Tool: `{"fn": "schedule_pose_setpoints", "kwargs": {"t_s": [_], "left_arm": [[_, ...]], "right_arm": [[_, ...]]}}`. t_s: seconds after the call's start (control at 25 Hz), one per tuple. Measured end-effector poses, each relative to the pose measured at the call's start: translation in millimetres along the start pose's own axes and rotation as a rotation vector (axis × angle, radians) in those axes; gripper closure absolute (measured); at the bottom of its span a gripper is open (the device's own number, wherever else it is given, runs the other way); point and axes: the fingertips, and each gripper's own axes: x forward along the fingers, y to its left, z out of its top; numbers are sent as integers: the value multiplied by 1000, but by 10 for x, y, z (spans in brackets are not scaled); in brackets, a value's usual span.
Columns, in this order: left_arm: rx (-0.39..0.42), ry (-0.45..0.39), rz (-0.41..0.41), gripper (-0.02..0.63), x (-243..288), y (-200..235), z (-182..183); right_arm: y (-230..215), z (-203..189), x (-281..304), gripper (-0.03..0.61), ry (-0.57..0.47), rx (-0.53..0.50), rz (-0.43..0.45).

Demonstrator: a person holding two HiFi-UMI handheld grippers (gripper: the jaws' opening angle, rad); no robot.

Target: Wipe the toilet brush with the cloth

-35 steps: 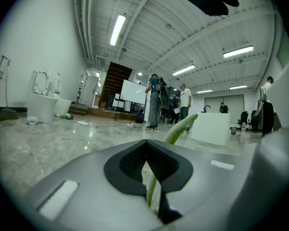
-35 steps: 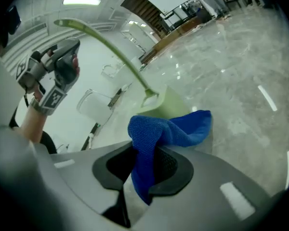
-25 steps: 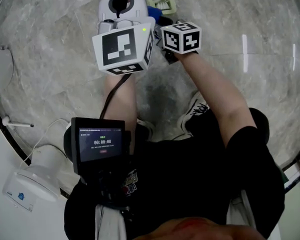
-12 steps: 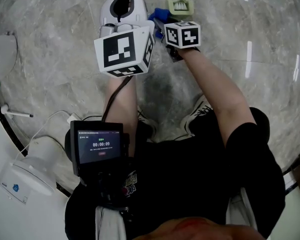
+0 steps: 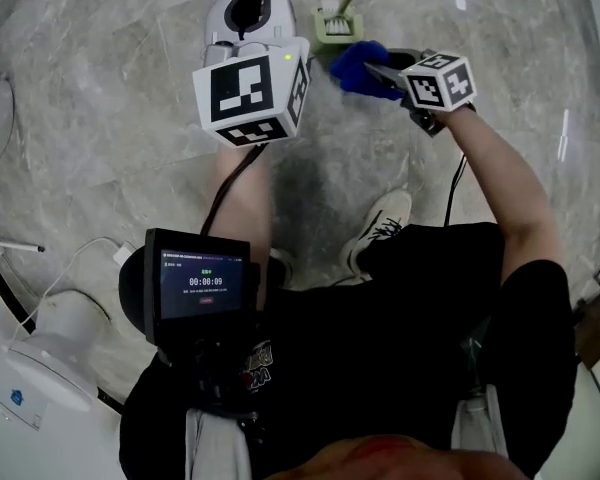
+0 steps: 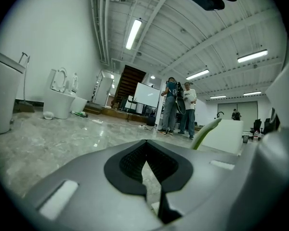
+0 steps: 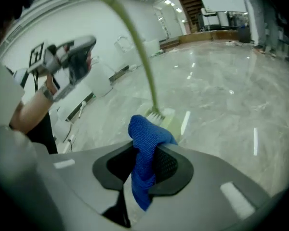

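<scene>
Grey marble floor (image 5: 100, 118) lies under the whole scene. On the left, the left claw (image 6: 144, 143) is pressed together at its tips and nothing is held in it. Ahead of it and slightly to its right, the toilet brush (image 5: 332, 23) is left standing, untouched. On the right, the blue cloth (image 7: 147, 134) is pinched in the right claw (image 7: 144, 150). This claw has been swung away from the left claw and turned toward the brush, so the cloth is now held just before the bristles. Wiping is judged not yet begun, but near.
</scene>
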Motion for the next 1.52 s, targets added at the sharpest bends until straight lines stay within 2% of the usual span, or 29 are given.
{"fn": "schedule_pose_setpoints", "kwargs": {"t_s": [0.16,0.24,0.32,0.4,0.52,0.6,0.68,0.8,0.88,1.0,1.16,1.32,1.52], "left_arm": [[25,27,-8,600,-3,-47,-100],[4,48,-10,600,-13,-43,-163],[-4,69,-7,600,-36,-43,-208],[10,73,-2,600,-54,-71,-227],[57,53,3,600,-78,-128,-226],[89,64,14,600,-121,-118,-279],[101,83,30,600,-173,-87,-350],[101,88,41,600,-213,-87,-363],[103,84,36,600,-215,-120,-339],[93,86,19,600,-175,-171,-347],[76,56,-15,600,-115,-333,-254],[66,46,-32,600,-163,-462,-206],[72,37,-25,600,-140,-408,-190]], "right_arm": [[-612,659,-649,492,-276,147,-82],[-883,966,-713,491,-368,187,-117],[-1017,1248,-542,491,-412,201,-99],[-1027,1424,-202,491,-377,162,-62],[-852,1476,370,491,-215,16,-20],[-718,1419,677,491,-104,-84,-23],[-703,1371,839,491,-66,-115,-43],[-791,1385,796,491,-112,-67,-69],[-835,1394,689,491,-160,3,-62],[-864,1394,534,491,-244,127,-17],[-871,1435,236,491,-359,218,54],[-723,1483,-63,491,-427,246,130],[-494,1656,-290,491,-481,223,244]]}}
